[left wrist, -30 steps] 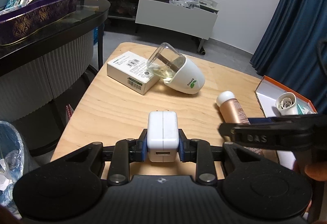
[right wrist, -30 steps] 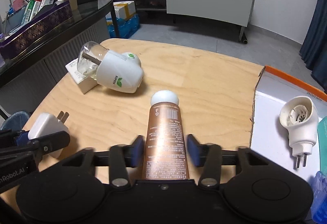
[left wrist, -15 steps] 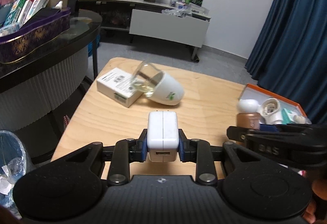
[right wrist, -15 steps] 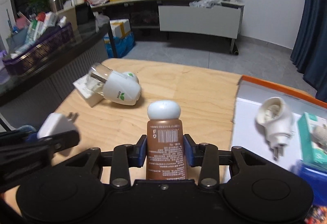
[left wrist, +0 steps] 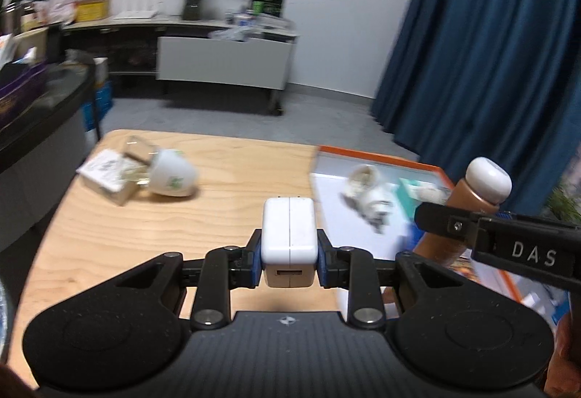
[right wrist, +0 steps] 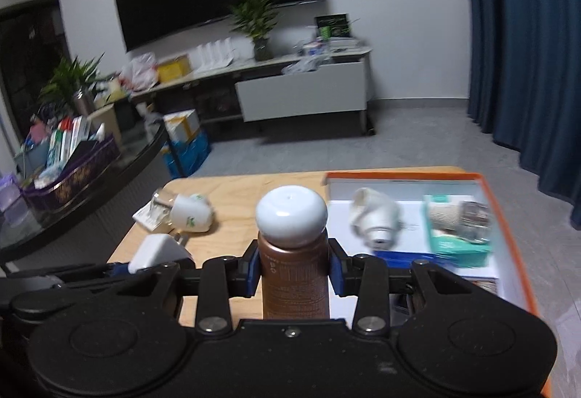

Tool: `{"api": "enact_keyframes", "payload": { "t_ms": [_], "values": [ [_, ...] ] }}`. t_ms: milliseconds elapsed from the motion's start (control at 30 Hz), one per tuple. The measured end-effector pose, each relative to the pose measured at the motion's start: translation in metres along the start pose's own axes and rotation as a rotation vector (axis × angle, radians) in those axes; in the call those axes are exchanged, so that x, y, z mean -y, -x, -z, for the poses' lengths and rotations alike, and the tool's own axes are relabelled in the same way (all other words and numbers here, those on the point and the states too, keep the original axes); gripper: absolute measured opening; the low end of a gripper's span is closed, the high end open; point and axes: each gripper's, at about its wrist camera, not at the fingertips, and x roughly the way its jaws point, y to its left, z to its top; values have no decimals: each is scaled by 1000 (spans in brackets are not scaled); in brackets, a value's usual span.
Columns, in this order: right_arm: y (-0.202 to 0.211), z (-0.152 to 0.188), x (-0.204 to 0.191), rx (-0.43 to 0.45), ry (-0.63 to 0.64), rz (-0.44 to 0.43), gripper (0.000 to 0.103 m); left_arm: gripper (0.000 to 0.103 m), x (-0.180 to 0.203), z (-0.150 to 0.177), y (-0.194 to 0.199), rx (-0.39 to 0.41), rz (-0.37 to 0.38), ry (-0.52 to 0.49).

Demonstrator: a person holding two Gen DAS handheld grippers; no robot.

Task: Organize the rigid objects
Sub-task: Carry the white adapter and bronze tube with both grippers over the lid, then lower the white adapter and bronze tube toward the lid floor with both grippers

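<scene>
My left gripper (left wrist: 289, 262) is shut on a white charger plug (left wrist: 289, 240), held above the wooden table (left wrist: 218, 216). My right gripper (right wrist: 294, 272) is shut on a brown bottle with a white cap (right wrist: 292, 263), also lifted off the table. In the left wrist view that bottle (left wrist: 472, 202) stands up at the right, over the orange-rimmed box (left wrist: 377, 158). In the right wrist view the charger (right wrist: 156, 251) shows at lower left. The box (right wrist: 504, 216) holds a white plug-in device (right wrist: 376, 216) and a teal packet (right wrist: 454, 234).
A white mosquito-repellent plug-in with a clear bottle (left wrist: 163, 171) lies on its side against a small white carton (left wrist: 103, 173) at the table's far left. A dark glass counter (right wrist: 90, 180) with a purple basket stands to the left; blue curtains (left wrist: 490, 53) hang to the right.
Both grippers rose and swung right toward the orange box. The right gripper closed on the brown bottle and lifted it from lying on the table. The left kept its grip on the charger.
</scene>
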Motion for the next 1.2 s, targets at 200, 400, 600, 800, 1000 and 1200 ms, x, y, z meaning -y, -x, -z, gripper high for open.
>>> {"api": "enact_keyframes", "payload": {
  "t_ms": [200,400,600,800,1000,1200],
  "values": [
    [45,6,31,74,-32,79,46,29,39,6,6,5,76,-44],
    [79,14,60,122,-76,146,46,29,65,10,12,23,111,-89],
    [97,25,80,130,-101,183,46,29,81,17,15,31,123,-110],
    [100,34,85,122,-92,185,46,29,92,25,17,36,122,-125],
    [101,38,88,118,-86,189,46,29,95,27,18,37,112,-123],
    [105,40,88,131,-82,196,46,29,97,27,23,49,104,-128]
  ]
}}
